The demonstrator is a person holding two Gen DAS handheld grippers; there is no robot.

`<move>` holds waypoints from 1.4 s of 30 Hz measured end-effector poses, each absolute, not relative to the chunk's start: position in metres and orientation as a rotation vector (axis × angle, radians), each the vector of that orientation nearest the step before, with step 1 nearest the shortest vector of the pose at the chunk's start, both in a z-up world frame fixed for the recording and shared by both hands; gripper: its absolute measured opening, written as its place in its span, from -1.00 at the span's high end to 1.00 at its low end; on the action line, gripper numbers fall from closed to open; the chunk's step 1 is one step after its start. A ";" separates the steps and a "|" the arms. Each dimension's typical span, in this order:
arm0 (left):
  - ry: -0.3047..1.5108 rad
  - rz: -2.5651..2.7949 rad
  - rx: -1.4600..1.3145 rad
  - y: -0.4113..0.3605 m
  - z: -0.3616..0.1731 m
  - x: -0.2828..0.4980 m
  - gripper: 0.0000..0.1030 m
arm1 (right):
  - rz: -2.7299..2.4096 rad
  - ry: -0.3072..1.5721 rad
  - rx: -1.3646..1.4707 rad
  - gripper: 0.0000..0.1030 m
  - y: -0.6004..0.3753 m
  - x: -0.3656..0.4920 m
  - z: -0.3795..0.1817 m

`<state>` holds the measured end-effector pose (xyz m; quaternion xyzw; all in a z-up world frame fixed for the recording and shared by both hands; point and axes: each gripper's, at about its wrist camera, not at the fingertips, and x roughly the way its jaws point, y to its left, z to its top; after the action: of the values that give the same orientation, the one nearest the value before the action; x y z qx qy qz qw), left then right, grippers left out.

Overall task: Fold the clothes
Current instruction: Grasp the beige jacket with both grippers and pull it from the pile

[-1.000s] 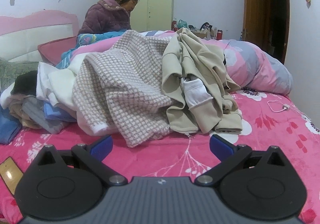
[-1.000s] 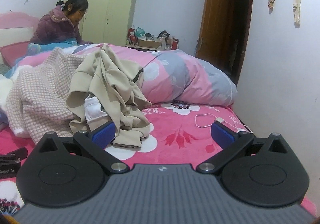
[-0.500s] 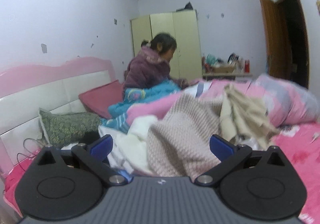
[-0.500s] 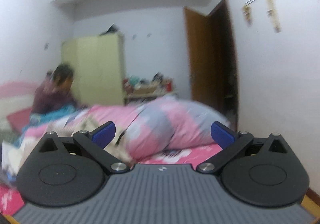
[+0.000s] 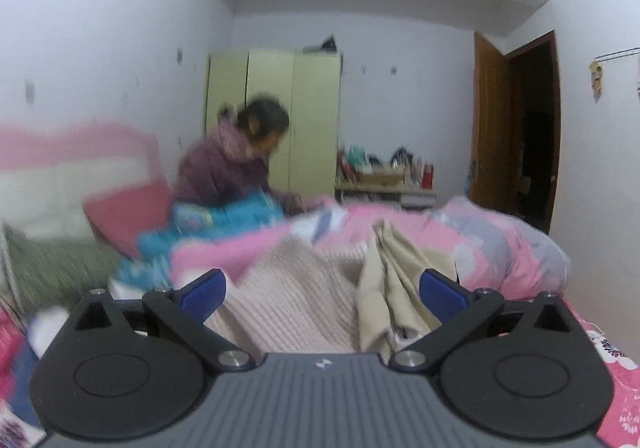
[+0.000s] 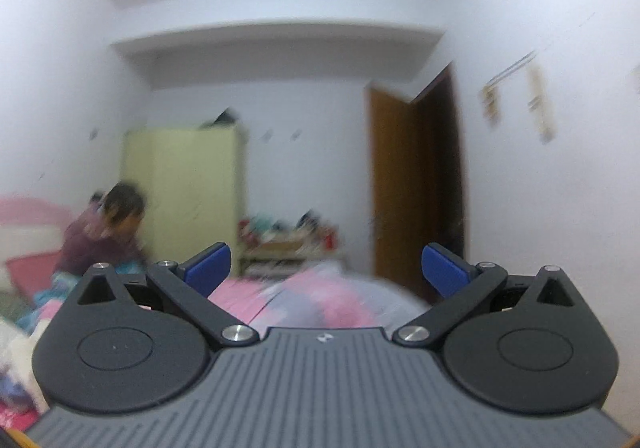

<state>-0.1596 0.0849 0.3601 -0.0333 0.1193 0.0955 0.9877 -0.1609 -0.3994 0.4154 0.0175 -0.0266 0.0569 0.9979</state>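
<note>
Risking a blind grab: pink floral quilt-covered bed (image 5: pixel 516 248) fills 6 o'clock, with the checked pinkish knit garment (image 5: pixel 296 300) and beige crumpled jacket (image 5: pixel 396 288) heaped there, untouched. Left gripper (image 5: pixel 322 290) has its jaws wide and empty. Right gripper (image 6: pixel 326 268), equally wide, aims above the blurred pile, so it could snag the quilt.

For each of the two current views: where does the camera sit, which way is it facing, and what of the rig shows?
Left wrist: behind the open left gripper, looking level across the bed at the beige garment and knit blanket; both fingers show.
Right wrist: behind the open right gripper, tilted higher toward the far wall; both fingers show, no clothes between them.
Shared: wardrobe, door, seated person.
</note>
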 end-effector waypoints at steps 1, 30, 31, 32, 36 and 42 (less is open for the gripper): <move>0.259 0.203 -0.084 0.085 0.339 -0.140 -1.00 | 0.148 -0.022 0.032 -0.99 -0.384 -0.141 0.400; 0.376 0.118 -0.086 0.064 0.109 0.186 0.84 | 0.387 0.341 0.012 0.53 -0.143 0.237 0.155; 0.364 0.110 -0.083 0.062 0.113 0.179 0.86 | 0.393 0.335 0.021 0.62 -0.147 0.231 0.158; 0.358 0.101 -0.090 0.060 0.118 0.172 0.86 | 0.400 0.333 0.026 0.72 -0.149 0.229 0.161; 0.321 0.076 -0.076 0.057 0.144 0.130 0.90 | 0.396 0.335 0.028 0.78 -0.162 0.212 0.177; 0.275 0.030 -0.050 0.061 0.186 0.028 0.90 | 0.371 0.328 0.079 0.80 -0.207 0.127 0.200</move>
<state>0.0275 0.0606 0.1864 -0.0250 0.1370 0.0148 0.9901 0.1270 -0.2067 0.2005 0.0392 0.1623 0.1834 0.9688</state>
